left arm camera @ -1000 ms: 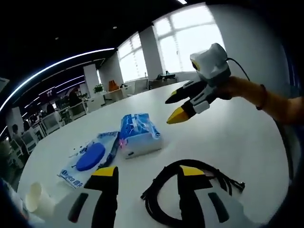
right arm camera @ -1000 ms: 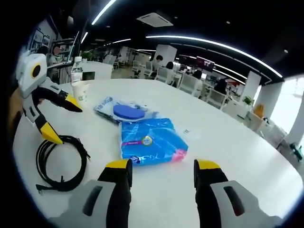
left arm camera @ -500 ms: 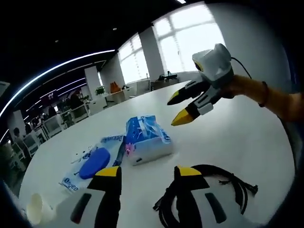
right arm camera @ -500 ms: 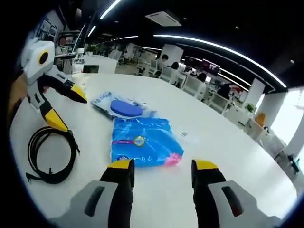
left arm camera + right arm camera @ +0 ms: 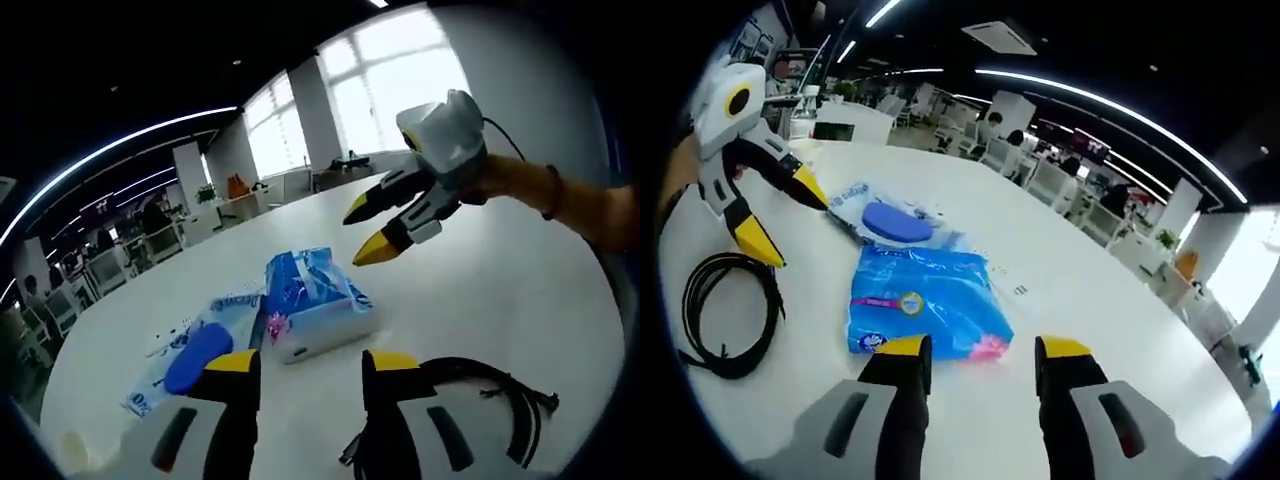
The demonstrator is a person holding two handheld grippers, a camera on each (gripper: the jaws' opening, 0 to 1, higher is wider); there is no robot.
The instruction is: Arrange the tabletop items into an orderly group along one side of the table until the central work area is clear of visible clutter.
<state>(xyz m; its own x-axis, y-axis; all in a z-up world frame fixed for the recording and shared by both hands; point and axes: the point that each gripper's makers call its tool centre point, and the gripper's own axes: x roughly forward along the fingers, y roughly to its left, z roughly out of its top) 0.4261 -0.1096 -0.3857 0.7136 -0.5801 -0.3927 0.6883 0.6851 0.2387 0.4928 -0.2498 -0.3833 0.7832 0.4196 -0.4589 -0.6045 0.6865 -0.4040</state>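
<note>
A blue tissue pack (image 5: 314, 303) (image 5: 921, 310) lies on the round white table (image 5: 500, 290) (image 5: 1070, 270). Beside it lies a clear packet with a blue disc (image 5: 196, 343) (image 5: 896, 221). A coiled black cable (image 5: 478, 400) (image 5: 728, 322) rests close by. My left gripper (image 5: 306, 365) is open, its yellow-tipped jaws standing just short of the tissue pack; it also appears at the left of the right gripper view (image 5: 790, 215). My right gripper (image 5: 978, 353) is open, hovering near the pack's edge; in the left gripper view it hangs above the table (image 5: 368, 228), held by a hand.
A white paper cup (image 5: 70, 448) stands at the table's near left edge. Behind the left gripper stands a water bottle (image 5: 805, 104). Desks, chairs and seated people fill the office beyond, with bright windows (image 5: 400, 80) at the far side.
Both views have drifted toward the tissue pack, which now sits closer to each pair of jaws. The cable has slid toward the views' edges. Nothing on the table has been moved.
</note>
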